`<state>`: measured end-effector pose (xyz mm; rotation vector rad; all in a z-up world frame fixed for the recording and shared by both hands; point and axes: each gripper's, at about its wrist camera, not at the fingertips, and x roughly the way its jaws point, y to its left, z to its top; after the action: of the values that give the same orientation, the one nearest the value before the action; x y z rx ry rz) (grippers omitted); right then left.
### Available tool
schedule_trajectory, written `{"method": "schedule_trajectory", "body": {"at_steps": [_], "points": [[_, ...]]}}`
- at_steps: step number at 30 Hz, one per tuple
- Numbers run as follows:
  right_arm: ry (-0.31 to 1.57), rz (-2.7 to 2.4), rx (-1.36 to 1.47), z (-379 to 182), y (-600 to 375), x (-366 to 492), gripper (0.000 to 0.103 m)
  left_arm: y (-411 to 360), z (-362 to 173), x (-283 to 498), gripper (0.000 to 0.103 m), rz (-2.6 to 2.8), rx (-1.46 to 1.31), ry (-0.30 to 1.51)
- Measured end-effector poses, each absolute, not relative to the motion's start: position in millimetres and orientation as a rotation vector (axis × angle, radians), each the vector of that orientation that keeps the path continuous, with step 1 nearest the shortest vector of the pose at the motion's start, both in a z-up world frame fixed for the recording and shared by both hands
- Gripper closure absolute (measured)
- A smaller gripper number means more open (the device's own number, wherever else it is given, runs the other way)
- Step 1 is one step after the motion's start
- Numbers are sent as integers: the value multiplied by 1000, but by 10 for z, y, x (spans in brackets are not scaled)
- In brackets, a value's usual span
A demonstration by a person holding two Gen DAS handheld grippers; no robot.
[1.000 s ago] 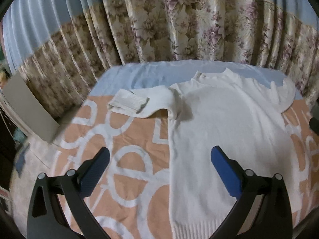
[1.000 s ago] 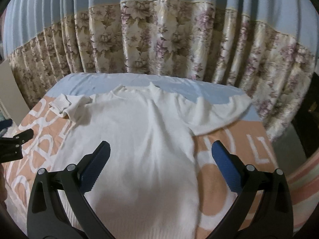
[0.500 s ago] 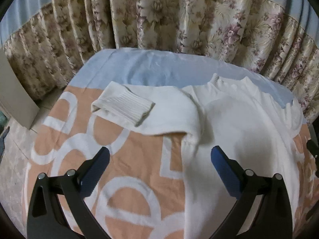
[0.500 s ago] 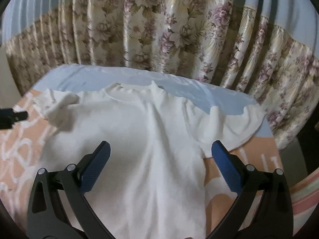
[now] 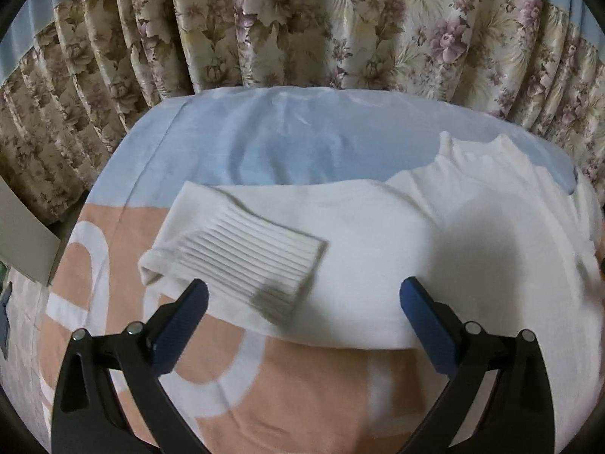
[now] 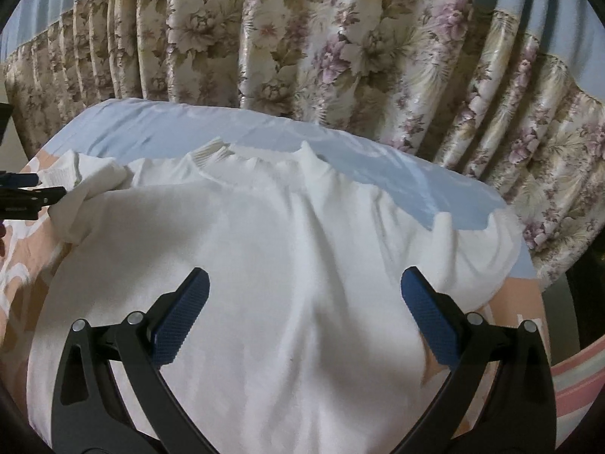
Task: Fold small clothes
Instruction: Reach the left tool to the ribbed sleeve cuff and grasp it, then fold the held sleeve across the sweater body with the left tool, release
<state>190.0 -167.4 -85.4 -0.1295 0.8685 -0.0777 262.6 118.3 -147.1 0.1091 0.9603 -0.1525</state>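
Floral curtains [image 5: 302, 26] hang behind a bed whose peach-and-blue cover [image 5: 287, 389] carries a white sweater [image 6: 264, 265] laid flat — left gripper [image 5: 302, 299] spread wide over its ribbed cuff [image 5: 249, 261], right gripper [image 6: 302, 299] likewise agape above the body, neither holding anything.

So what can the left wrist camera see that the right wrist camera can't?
Only the left wrist view shows the ribbed cuff of the sleeve doubled back on itself, lying flat between the fingers of the open left claw, and the big white letters on the peach blanket.

Only the right wrist view shows the sweater's far sleeve bunched at the bed's edge, and the open right claw above the sweater's chest.

Both show the white sweater, its collar, the blue sheet and the floral curtain.
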Motion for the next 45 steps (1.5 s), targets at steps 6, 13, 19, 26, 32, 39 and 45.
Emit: {"method": "schedule_trajectory", "body": {"at_steps": [6, 13, 19, 26, 32, 39, 45], "points": [[886, -75, -121, -933, -1699, 1944, 3, 1324, -1649, 2758, 13, -101, 192, 984], [908, -61, -109, -974, -1713, 1956, 3, 1275, -1788, 2774, 49, -117, 245, 987], [922, -24, -74, -982, -1747, 1957, 3, 1252, -1726, 2826, 89, -125, 229, 998], [916, -29, -34, -943, -1906, 1952, 3, 1248, -1508, 2830, 93, -184, 95, 1008], [891, -95, 38, -945, -2230, 1914, 3, 492, -979, 2651, 93, -448, -74, 924], [915, -207, 41, -1009, -2631, 1873, 3, -730, -1319, 2669, 93, -633, -53, 989], [940, -229, 51, -1089, -2764, 1828, 3, -958, -1612, 2594, 61, -627, 42, 1084]]}}
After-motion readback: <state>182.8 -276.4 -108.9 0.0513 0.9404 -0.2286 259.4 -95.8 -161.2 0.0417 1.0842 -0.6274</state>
